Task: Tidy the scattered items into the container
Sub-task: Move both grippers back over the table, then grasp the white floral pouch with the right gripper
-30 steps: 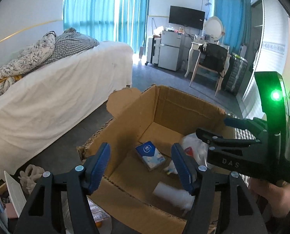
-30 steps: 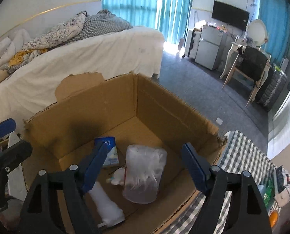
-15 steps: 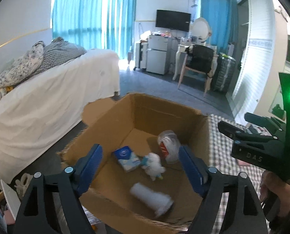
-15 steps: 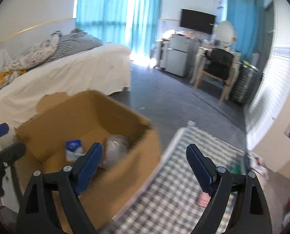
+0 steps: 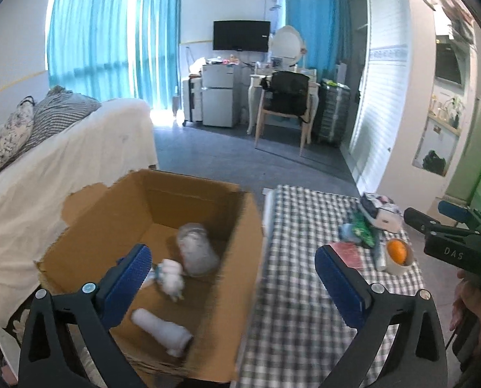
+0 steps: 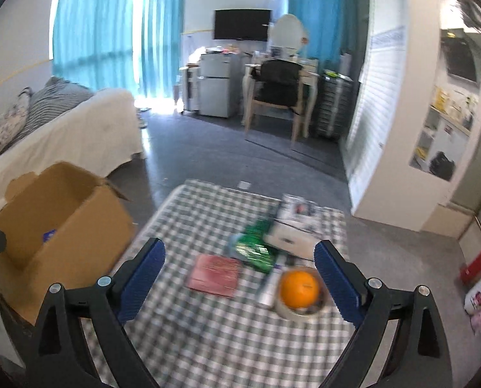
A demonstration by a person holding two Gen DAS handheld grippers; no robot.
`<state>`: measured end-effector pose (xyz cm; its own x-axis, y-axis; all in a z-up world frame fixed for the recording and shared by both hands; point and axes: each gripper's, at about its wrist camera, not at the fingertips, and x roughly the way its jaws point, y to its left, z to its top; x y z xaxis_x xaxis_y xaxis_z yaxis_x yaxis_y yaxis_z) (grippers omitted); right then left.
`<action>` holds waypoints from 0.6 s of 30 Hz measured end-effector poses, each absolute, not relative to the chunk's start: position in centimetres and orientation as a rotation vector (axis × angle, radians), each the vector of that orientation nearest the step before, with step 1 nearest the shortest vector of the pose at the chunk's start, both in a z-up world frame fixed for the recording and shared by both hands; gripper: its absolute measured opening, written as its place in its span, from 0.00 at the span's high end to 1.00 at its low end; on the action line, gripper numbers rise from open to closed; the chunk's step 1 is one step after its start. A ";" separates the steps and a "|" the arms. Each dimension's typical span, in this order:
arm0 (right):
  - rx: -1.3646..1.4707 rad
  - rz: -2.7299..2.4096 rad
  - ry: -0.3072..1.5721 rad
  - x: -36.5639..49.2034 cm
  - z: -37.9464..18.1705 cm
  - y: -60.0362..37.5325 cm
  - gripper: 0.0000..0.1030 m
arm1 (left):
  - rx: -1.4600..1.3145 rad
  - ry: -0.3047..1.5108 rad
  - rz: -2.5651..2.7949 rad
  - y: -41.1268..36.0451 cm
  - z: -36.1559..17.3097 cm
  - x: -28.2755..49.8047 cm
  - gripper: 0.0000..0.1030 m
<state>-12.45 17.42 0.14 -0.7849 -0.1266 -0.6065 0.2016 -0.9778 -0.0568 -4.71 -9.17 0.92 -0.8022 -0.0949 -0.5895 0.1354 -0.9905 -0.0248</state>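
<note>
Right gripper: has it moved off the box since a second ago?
Yes. The right gripper swung from above the cardboard box rightward over the checked table, empty, jaws just opening.

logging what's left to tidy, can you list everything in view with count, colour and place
cardboard box: 1, brown, left of the table
jar: 1, clear, lying in the box
soft toy: 1, white, in the box
white roll: 1, in the box
checked cloth: 1, green and white, covers the table
orange: 1, in a white cup on the cloth
red booklet: 1, flat on the cloth
green packet: 1, on the cloth
white carton: 1, far side of the cloth
bed: 1, white, left
chair: 1, black, far wall
left hand-held gripper: open, empty
right hand-held gripper: open, empty
</note>
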 end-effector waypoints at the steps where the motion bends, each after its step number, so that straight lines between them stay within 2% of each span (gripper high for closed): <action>1: 0.946 -2.819 0.174 -12.7 0.1 18.5 0.08 | 0.942 0.093 -2.879 -8.3 0.9 -4.9 0.00; 10: 1.040 -2.813 0.126 -17.8 -2.4 23.9 0.08 | 0.991 0.005 -2.910 -3.5 0.1 -6.8 0.00; 18: 1.146 -2.737 0.188 -23.9 -6.2 23.0 0.08 | 1.046 -0.014 -2.889 -2.8 -1.7 -9.2 0.00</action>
